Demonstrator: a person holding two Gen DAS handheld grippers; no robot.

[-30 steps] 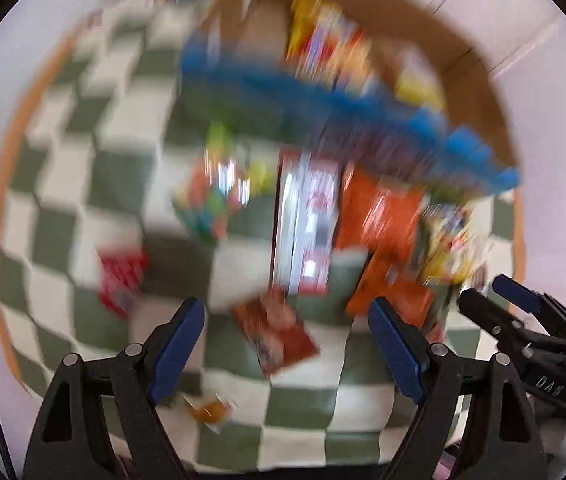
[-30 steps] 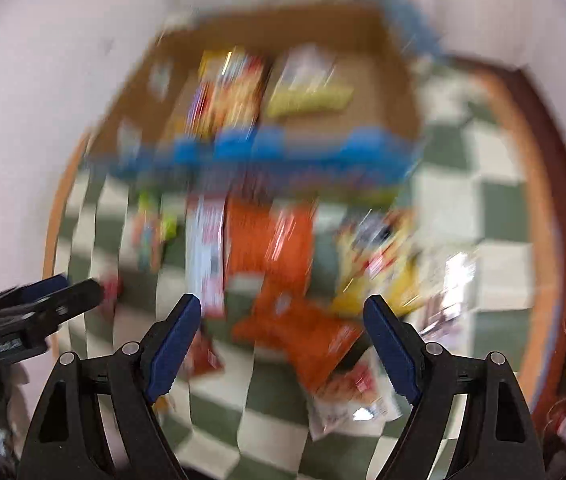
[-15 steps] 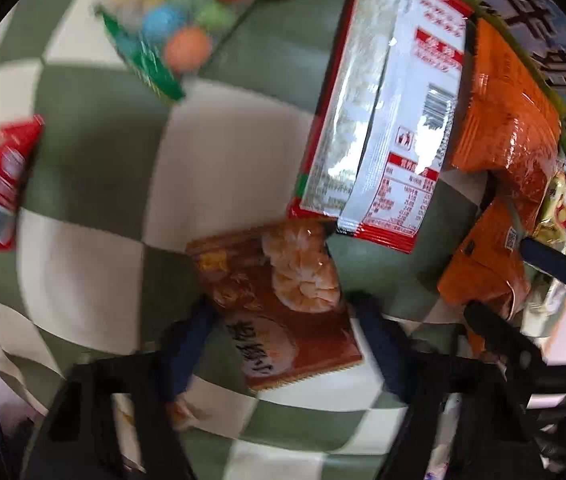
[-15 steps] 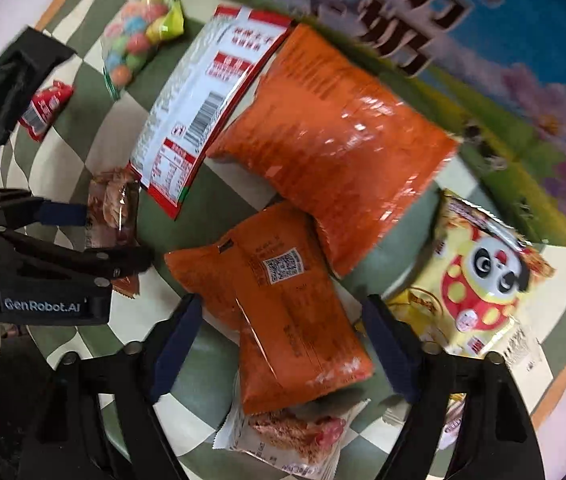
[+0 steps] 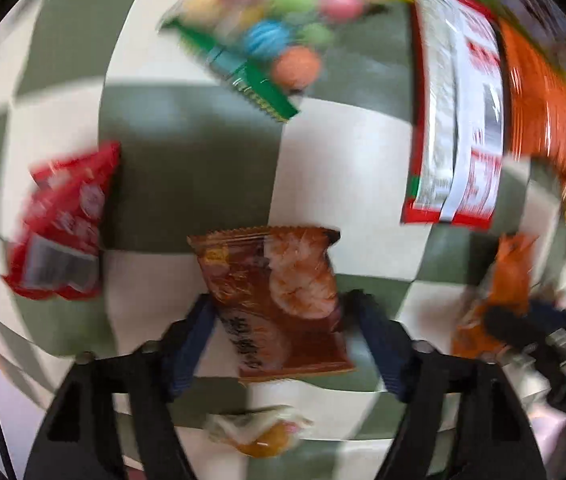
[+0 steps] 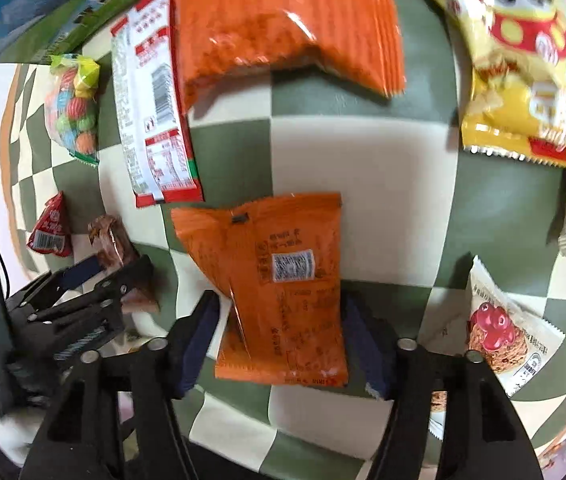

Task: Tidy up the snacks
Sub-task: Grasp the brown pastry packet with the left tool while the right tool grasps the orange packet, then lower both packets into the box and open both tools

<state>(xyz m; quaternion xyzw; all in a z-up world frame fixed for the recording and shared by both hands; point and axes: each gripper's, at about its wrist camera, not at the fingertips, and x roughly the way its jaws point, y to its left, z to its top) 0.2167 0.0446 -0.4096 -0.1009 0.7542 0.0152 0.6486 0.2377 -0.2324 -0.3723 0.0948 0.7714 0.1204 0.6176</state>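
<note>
Snack packets lie on a green-and-cream checked cloth. My left gripper points down over a brown packet printed with shrimp crackers. The packet sits between the fingers, and the jaws are opening with the pads close beside its edges. My right gripper straddles a small orange packet lying barcode up. Its jaws are opening slightly too, and a thin gap shows at the left pad. In the right wrist view the left gripper shows around the brown packet.
Around them lie a bag of coloured candy balls, a small red packet, a long red-and-white packet, a big orange bag, a yellow chip bag, a white cherry-biscuit packet and a blue-green carton wall.
Both grippers have dropped close to the cloth. The cardboard box has left the view. The brown packet and the small orange packet now sit between the fingers.
</note>
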